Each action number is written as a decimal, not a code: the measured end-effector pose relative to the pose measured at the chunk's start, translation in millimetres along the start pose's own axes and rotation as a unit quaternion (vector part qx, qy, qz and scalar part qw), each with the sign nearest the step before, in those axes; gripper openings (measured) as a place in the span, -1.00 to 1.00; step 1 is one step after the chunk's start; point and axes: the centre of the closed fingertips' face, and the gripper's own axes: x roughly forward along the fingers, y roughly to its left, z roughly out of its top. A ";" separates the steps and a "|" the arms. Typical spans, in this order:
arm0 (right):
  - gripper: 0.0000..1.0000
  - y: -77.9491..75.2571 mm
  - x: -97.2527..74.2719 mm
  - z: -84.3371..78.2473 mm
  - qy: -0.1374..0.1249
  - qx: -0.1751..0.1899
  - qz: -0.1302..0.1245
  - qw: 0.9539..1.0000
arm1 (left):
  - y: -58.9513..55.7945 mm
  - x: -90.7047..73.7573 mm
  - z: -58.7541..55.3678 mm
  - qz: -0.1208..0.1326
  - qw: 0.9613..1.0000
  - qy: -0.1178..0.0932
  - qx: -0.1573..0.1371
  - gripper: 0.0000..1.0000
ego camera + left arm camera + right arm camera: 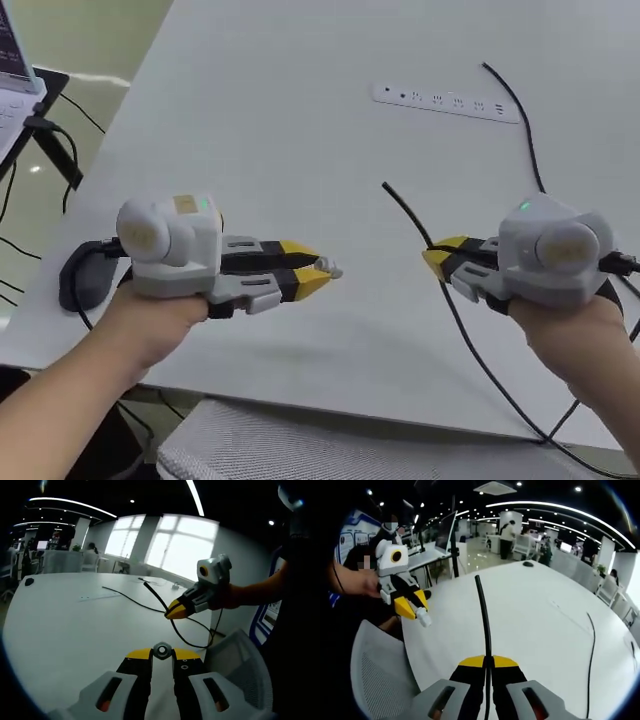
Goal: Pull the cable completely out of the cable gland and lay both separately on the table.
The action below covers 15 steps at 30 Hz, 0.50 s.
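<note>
Black cable (405,212) and pale grey gland (331,269) look fully apart to us. The cable's free end rises bare above the white counter (300,110), and the gland sits alone at the tips of our left gripper (314,270), well away from it. The left jaws are clenched on the gland, which in the left gripper view is a small ring with a dark hole pinched between the yellow tips. Our right gripper (438,258) has its jaws clamped around the cable a little back from that free end, and the rest trails under the hand and off the near edge of the counter (another black lead lies beyond that hand, and we cannot tell whether it is the same one). So we judge the pulling step finished and the laying-down step in hand, since both pieces hang above the counter and neither rests on it. Next we would lower each gripper to a bare patch, keeping the two well apart. We would release one at a time, gently, so the round gland does not roll.
</note>
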 end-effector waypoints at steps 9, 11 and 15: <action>-1.00 3.5 26.1 14.7 -0.004 0.006 0.007 1.000 | 12.9 -12.1 -12.2 0.003 1.000 0.002 0.004 -0.69; -1.00 5.4 31.7 17.3 -0.004 0.004 0.009 1.000 | 16.5 -14.0 -15.9 0.004 1.000 0.004 0.004 -0.69; -1.00 8.9 43.1 19.7 -0.001 -0.002 0.014 1.000 | 22.5 -16.5 -23.3 0.005 1.000 0.008 0.002 -0.69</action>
